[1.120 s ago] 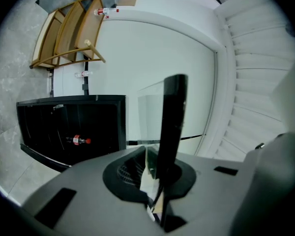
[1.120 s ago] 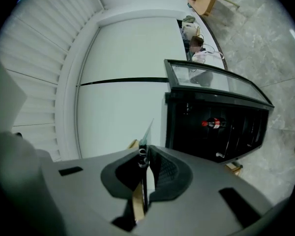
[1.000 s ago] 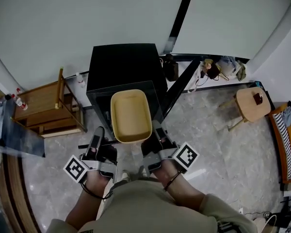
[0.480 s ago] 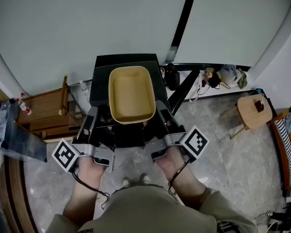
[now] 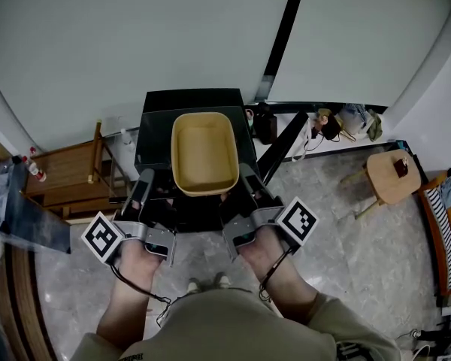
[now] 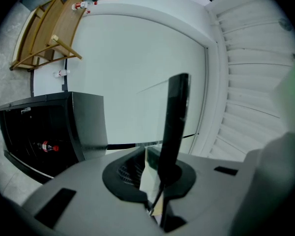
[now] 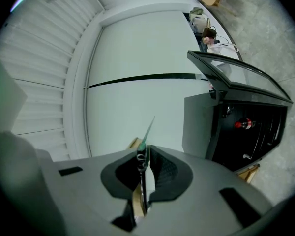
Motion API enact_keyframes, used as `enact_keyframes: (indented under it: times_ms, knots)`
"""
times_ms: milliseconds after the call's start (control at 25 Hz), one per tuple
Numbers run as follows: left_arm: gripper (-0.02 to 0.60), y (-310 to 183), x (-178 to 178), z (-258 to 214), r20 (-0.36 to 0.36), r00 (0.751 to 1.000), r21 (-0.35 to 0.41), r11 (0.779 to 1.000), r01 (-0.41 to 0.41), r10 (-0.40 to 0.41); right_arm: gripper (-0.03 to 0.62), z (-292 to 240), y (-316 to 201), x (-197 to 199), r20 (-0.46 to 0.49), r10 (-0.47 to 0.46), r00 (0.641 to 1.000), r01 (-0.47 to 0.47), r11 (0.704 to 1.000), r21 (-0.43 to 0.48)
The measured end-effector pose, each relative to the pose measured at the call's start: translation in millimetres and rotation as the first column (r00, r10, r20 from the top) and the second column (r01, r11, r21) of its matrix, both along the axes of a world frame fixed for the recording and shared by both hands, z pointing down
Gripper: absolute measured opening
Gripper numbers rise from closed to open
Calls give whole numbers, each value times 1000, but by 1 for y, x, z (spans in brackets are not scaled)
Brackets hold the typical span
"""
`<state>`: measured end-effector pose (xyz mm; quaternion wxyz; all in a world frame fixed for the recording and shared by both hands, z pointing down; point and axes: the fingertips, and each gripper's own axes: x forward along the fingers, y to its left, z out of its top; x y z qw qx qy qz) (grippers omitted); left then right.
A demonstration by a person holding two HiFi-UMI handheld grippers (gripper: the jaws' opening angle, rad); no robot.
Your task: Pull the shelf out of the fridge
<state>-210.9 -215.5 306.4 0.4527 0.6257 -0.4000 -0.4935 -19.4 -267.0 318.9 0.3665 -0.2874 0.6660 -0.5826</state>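
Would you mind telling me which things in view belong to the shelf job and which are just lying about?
In the job: fridge; glass shelf; left gripper and right gripper, both shut on the glass shelf; beige tray riding on it.
Lying about: wooden rack; round stool; bags by the wall.

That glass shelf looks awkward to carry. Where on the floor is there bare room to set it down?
Bare grey floor lies between the open fridge door and the round stool. A smaller patch lies before the wooden rack. The wall's foot by the bags and cables is crowded.
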Motion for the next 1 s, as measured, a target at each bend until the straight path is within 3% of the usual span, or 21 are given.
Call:
enact_keyframes:
  times_ms: [360, 1000]
  knots:
    - [17, -31, 4, 49, -5, 1000, -134, 991, -1, 1, 5, 48, -31, 3, -40, -26, 999, 21, 992, -124]
    - [17, -27, 11, 81, -20, 1000, -165, 986, -3, 0, 5, 83, -26, 10, -66, -72, 995, 60, 985, -160]
